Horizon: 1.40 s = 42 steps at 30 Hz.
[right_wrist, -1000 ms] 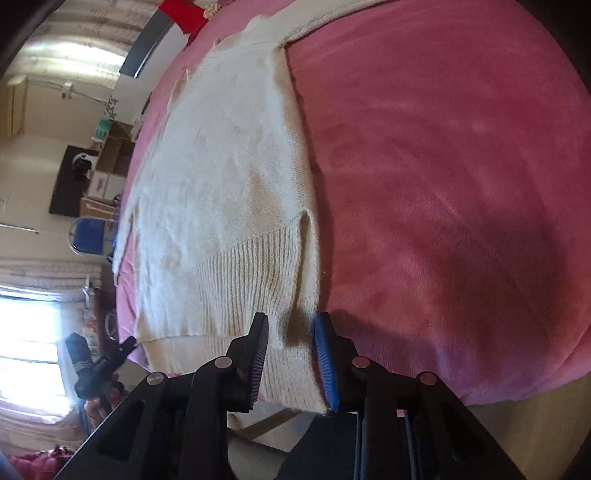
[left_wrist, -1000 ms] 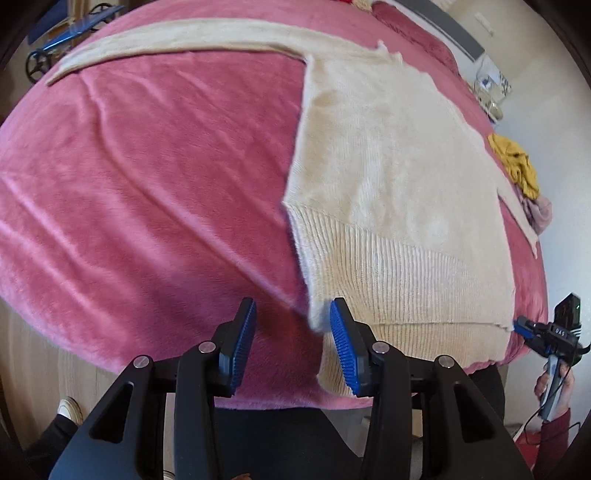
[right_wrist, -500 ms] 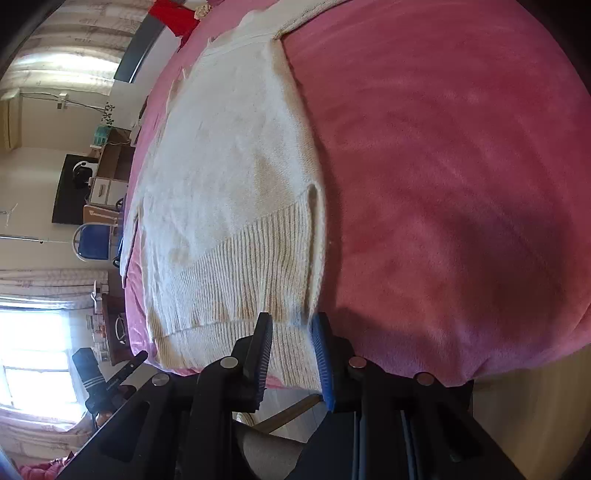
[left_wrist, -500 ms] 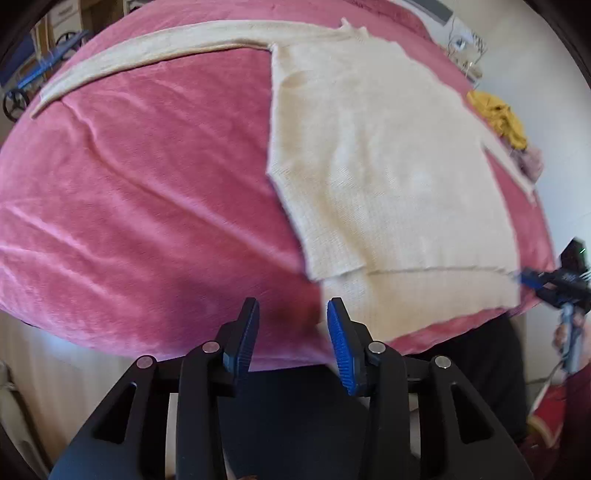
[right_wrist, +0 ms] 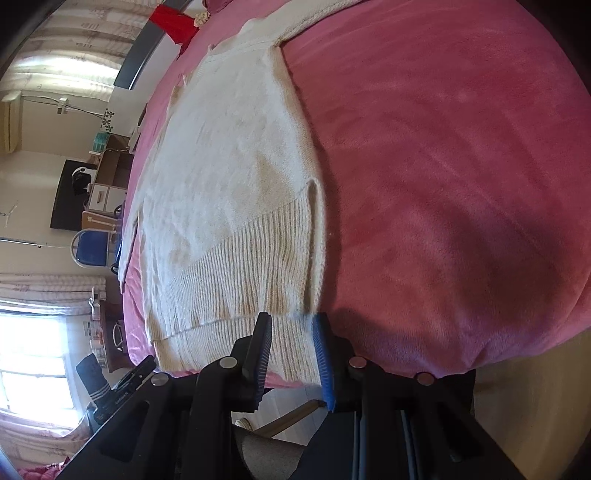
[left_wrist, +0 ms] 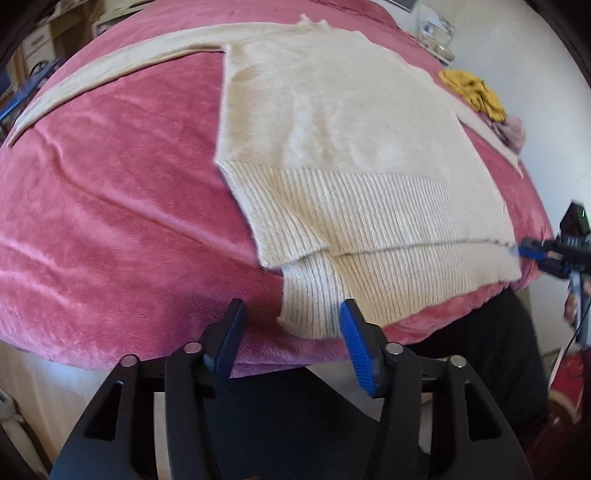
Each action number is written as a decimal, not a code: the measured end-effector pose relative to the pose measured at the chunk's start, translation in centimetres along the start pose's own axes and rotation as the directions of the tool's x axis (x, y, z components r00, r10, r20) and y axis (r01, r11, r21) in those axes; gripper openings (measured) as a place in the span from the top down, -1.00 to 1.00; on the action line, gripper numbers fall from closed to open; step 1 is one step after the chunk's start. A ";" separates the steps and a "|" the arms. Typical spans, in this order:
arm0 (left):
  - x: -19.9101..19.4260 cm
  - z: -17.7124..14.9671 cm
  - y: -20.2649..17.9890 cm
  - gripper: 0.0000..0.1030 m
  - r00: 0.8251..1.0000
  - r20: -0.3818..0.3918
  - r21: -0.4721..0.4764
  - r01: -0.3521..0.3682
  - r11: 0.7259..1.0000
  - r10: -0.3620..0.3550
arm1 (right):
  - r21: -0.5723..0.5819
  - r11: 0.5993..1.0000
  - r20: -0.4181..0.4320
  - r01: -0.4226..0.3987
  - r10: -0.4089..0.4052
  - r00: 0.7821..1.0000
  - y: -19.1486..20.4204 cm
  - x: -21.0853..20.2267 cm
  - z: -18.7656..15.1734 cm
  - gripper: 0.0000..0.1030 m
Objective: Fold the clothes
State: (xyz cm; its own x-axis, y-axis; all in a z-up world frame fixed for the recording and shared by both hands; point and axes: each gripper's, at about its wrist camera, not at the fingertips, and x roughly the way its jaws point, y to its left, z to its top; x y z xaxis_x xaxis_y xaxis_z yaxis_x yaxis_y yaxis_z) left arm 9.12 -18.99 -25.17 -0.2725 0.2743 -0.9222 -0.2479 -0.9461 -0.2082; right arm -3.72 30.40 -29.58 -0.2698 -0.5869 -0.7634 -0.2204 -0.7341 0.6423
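A: Status on the sweater?

B: Cream knit sweater (left_wrist: 332, 122) lies flat on the pink plush blanket (left_wrist: 110, 206), body spread out, ribbed hem at the near edge of the bed. Two hem layers show, the lower one sticking out nearer than the upper. One sleeve runs far-left across the blanket; the other lies along the right side.

A: Left gripper?

B: Left gripper (left_wrist: 291, 328) sits at the near-left hem corner, jaws opening. The corner of the lower rib layer lies between the blue pads (left_wrist: 356, 343), but I see a gap on the left side, so no pinch. Frame is slightly blurred there.

A: Right gripper?

B: Right gripper (right_wrist: 291, 347) is at the other hem corner, jaws narrow. The rib edge runs down between the pads and fills the gap. Reads as pinched on the sweater. In the left view it shows at the far right edge (left_wrist: 535, 254), tips touching that corner.

A: Anything else on the bed?

B: Yellow garment (left_wrist: 472, 92) and a pale pink one (left_wrist: 513, 133) bunched at the right edge, apart from the sweater body, next to the right sleeve. Red cloth (right_wrist: 173, 22) at the far end. Blue chair (right_wrist: 90, 247) off the left side in the right view.
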 end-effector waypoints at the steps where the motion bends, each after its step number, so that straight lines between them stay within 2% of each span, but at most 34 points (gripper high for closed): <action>1: 0.2 0.0 0.0 0.15 1.000 -0.001 -0.001 -0.011 1.000 0.011 | 0.003 1.000 0.004 0.005 -0.005 1.000 0.0 0.0 0.1 0.53; 2: 0.4 -0.1 0.0 0.53 1.000 -0.002 -0.004 -0.018 1.000 0.018 | 0.003 1.000 0.008 0.012 -0.012 1.000 0.0 -0.1 0.1 0.53; 3: 0.5 -0.1 0.1 0.76 1.000 -0.004 -0.018 -0.004 1.000 0.004 | 0.004 1.000 0.014 0.015 -0.015 1.000 0.0 -0.2 0.1 0.53; 6: 0.6 0.0 -0.1 0.95 1.000 -0.015 -0.024 0.009 1.000 -0.010 | 0.009 1.000 0.024 0.018 -0.018 1.000 0.2 -0.3 0.2 0.53; 8: 0.9 -0.3 -0.2 0.97 1.000 -0.022 -0.021 -0.008 1.000 0.007 | 0.004 1.000 0.039 0.014 -0.014 0.999 0.4 -0.6 0.3 0.53; 13: -1.6 -1.8 1.2 0.98 0.999 0.049 -0.149 0.013 0.989 -0.005 | -0.009 1.000 0.067 0.021 -0.020 0.998 0.7 -1.6 0.6 0.53; 17: -2.2 -3.4 1.5 0.98 1.000 0.027 -0.162 -0.008 0.987 0.013 | -0.035 0.999 0.068 0.022 -0.020 0.998 1.1 -2.0 0.9 0.53; 20: -1.6 -3.5 2.8 0.92 1.000 -0.010 -0.219 -0.013 0.976 0.011 | -0.049 0.999 0.033 0.017 -0.015 0.999 1.6 -1.1 1.2 0.53; 21: -1.0 -2.6 2.3 0.91 1.000 -0.012 -0.236 -0.013 0.972 0.010 | -0.059 0.998 0.020 0.015 -0.013 1.000 2.0 -0.7 1.2 0.53; 23: -1.1 -2.0 1.7 0.75 1.000 -0.025 -0.228 -0.021 0.973 0.016 | -0.086 0.996 -0.012 -0.010 0.009 1.000 2.9 -0.1 1.2 0.53; 25: -2.3 -2.0 1.4 0.55 0.997 -0.014 -0.190 -0.073 0.979 0.071 | -0.102 0.995 -0.046 -0.017 0.013 0.999 3.5 0.8 1.4 0.53; 26: -3.0 -2.0 1.3 0.53 0.997 -0.002 -0.182 -0.080 0.980 0.081 | -0.110 0.994 -0.071 -0.017 0.009 0.997 3.7 1.4 1.5 0.53; 30: -5.5 -1.2 0.7 0.52 0.991 0.086 -0.162 -0.090 0.983 0.105 | -0.087 0.991 -0.160 0.100 -0.113 0.981 2.5 3.4 1.3 0.53; 31: -6.0 -0.6 0.5 0.52 0.989 0.114 -0.151 -0.075 0.986 0.093 | -0.084 0.987 -0.163 0.137 -0.150 0.975 2.1 3.4 1.1 0.54; 33: -5.9 0.5 -0.6 0.47 0.983 0.153 -0.111 -0.083 0.990 0.099 | -0.096 0.977 -0.122 0.189 -0.200 0.972 2.0 2.1 0.8 0.54; 34: -5.7 1.1 -1.4 0.31 0.979 0.171 -0.088 -0.099 0.991 0.113 | -0.102 0.971 -0.091 0.215 -0.224 0.970 2.0 1.3 0.6 0.52; 35: -5.4 1.7 -2.2 0.16 0.974 0.189 -0.064 -0.115 0.991 0.125 | -0.109 0.973 -0.058 0.204 -0.211 0.976 2.2 0.4 0.6 0.52; 37: -4.5 2.9 -3.7 0.08 0.968 0.213 -0.018 -0.132 0.991 0.133 | -0.119 0.984 0.005 0.133 -0.133 0.991 2.9 -1.2 0.8 0.52; 38: -4.1 3.4 -4.1 0.02 0.966 0.219 -0.003 -0.138 0.990 0.135 | -0.131 0.982 0.031 0.135 -0.132 0.991 3.3 -1.6 1.1 0.52; 40: -2.9 4.5 -5.3 -0.06 0.963 0.215 0.017 -0.168 0.986 0.160 | -0.156 0.969 0.053 0.192 -0.186 0.981 3.8 -1.2 1.7 0.52; 42: -1.5 5.1 -5.7 -0.07 0.961 0.198 0.021 -0.203 0.979 0.194 | -0.172 0.955 0.033 0.241 -0.238 0.971 4.1 0.3 2.1 0.52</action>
State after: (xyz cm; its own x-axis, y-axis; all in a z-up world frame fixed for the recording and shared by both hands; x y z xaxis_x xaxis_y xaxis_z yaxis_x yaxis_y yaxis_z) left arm 6.19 -13.17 -20.96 -0.4937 0.1136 -0.8622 -0.2072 -0.9782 -0.0102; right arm -6.67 27.95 -27.07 -0.2402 -0.3833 -0.8918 -0.1138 -0.9013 0.4180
